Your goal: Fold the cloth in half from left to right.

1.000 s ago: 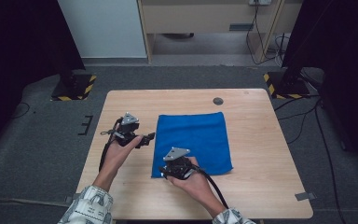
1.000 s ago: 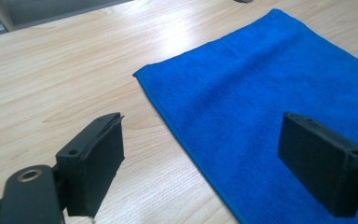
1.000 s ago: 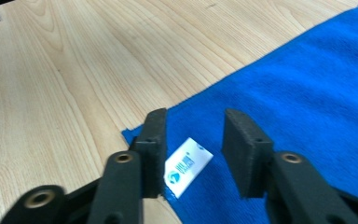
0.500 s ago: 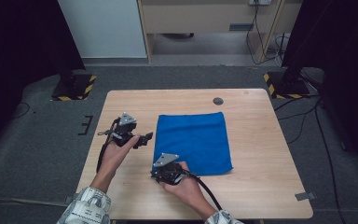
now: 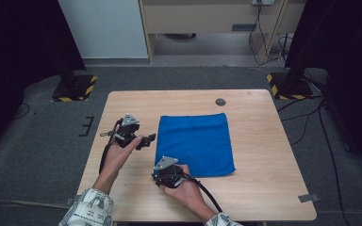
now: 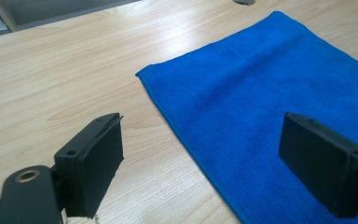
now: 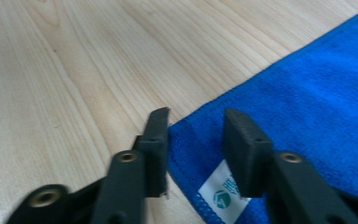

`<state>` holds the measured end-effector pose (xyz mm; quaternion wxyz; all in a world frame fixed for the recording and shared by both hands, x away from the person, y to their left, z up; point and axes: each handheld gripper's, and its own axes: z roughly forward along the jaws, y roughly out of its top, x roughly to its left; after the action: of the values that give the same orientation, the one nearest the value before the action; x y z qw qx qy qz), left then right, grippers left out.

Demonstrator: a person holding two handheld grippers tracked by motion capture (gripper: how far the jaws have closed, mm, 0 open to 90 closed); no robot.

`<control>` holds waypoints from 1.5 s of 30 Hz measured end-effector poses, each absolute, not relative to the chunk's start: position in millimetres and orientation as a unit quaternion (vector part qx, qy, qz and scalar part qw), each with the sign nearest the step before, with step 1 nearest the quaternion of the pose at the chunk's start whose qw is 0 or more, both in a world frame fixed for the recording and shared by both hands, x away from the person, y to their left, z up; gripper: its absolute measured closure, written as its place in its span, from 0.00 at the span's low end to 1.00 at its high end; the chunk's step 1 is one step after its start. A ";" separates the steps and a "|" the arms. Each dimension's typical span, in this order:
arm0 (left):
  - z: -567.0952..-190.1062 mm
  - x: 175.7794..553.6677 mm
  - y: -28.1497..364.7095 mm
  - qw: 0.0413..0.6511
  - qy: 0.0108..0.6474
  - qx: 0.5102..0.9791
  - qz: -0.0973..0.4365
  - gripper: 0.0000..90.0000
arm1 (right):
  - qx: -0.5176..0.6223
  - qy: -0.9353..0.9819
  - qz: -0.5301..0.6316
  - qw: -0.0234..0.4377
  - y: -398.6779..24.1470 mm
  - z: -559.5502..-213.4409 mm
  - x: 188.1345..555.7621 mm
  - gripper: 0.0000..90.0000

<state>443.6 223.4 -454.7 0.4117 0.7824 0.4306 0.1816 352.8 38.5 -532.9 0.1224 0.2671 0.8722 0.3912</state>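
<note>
**A:** What surface are you working on?

**B:** A pale wood-grain tabletop (image 5: 264,155). A blue cloth (image 5: 195,143) lies flat on it, just ahead of both your grippers. Beyond the cloth's far edge, a small dark round disc (image 5: 220,101) sits in the wood.

**A:** Where does your left gripper stand?

**B:** Your left gripper (image 6: 200,154) is spread wide, with nothing between its jaws. It hovers over the cloth's left edge: one jaw over bare wood, the other over blue fabric.

**A:** And the right?

**B:** Your right gripper (image 7: 196,140) is at the cloth's near left corner. Its jaws stand partly apart and have just opened a little. The corner, with a small white label (image 7: 221,193), lies between them; the pads are not pressing on it.

**A:** What surrounds the tabletop?

**B:** Grey carpeted floor (image 5: 37,155). Past the far edge stands pale wooden furniture (image 5: 207,19) with cables hanging by it. Two black stands with yellow-and-black striped feet (image 5: 75,89) flank the far corners, beside dark curtains (image 5: 14,47).
</note>
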 end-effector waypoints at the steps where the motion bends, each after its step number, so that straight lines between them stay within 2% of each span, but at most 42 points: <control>1: -455.4 444.2 223.0 0.413 0.431 0.782 0.181 0.15 | 0.268 0.872 0.390 0.124 38.2 -532.7 353.1 0.73; 6: -456.9 446.7 222.9 0.418 0.433 0.779 0.177 0.15 | 0.274 0.872 0.384 0.133 36.3 -531.9 356.6 0.95; 8: -457.5 447.4 223.4 0.419 0.431 0.780 0.175 0.15 | 0.283 0.868 0.387 0.127 35.2 -531.9 358.5 0.97; 17: -462.9 460.0 225.8 0.428 0.429 0.778 0.167 0.17 | 0.276 0.863 0.411 0.099 39.6 -528.6 342.1 0.98; 28: -482.8 493.8 224.2 0.386 0.419 0.805 0.164 0.34 | 0.285 0.853 0.431 0.075 46.4 -525.0 324.7 0.98; 38: -503.3 526.7 223.7 0.369 0.431 0.808 0.161 0.40 | 0.283 0.851 0.437 0.070 62.3 -523.8 323.8 0.98; 45: -517.8 536.0 223.2 0.358 0.429 0.813 0.166 0.47 | 0.284 0.852 0.435 0.069 62.1 -524.3 325.5 0.98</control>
<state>536.0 223.2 -517.8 0.3579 0.8125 0.4292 0.1659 325.5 62.1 -524.3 0.0688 0.2837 0.8517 0.4352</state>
